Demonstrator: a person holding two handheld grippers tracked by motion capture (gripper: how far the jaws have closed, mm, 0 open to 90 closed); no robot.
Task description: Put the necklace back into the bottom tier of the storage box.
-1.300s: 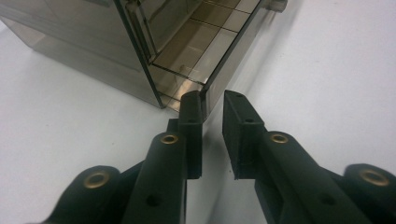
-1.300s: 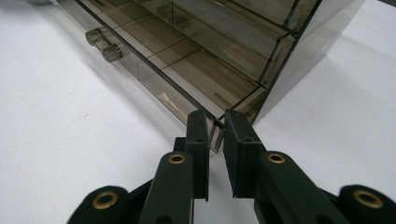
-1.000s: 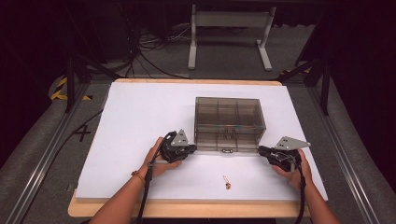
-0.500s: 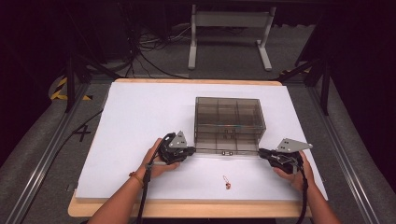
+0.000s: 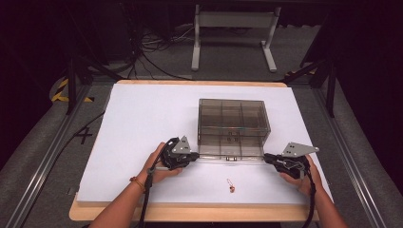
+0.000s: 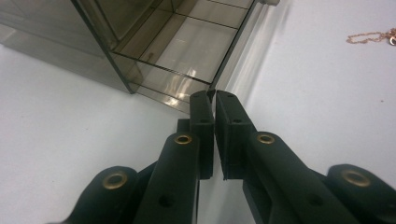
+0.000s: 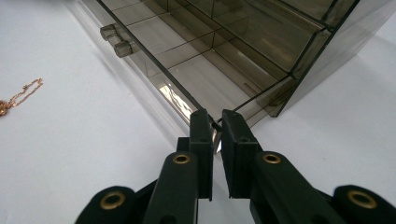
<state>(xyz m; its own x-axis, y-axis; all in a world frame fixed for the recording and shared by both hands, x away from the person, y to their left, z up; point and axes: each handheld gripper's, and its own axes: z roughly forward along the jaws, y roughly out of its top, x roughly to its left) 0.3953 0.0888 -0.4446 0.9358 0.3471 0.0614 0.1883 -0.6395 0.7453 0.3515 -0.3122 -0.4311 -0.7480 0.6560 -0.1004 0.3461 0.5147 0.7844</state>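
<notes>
A thin rose-gold chain (image 5: pixel 231 186) lies on the white sheet (image 5: pixel 142 123) covering the table; beyond that sheet stands a grey metal stand (image 5: pixel 233 35); black cables (image 5: pixel 147 52) lie left of it.

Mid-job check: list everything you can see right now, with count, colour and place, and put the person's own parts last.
organiser box: 1, smoky clear plastic with compartments, centre of the sheet.
drawer front: 1, clear, with two small knobs, pulled out toward the person at the box's near side.
chain: 1, thin, gold-coloured with a small pendant, on the sheet nearer the person than the drawer.
white sheet: 1, white, covering the table.
table: 1, light wood, edge showing round the sheet.
metal stand: 1, grey, on the floor beyond the table.
left gripper: 1, black, shut on the drawer front's left end.
right gripper: 1, black, shut on its right end.
</notes>
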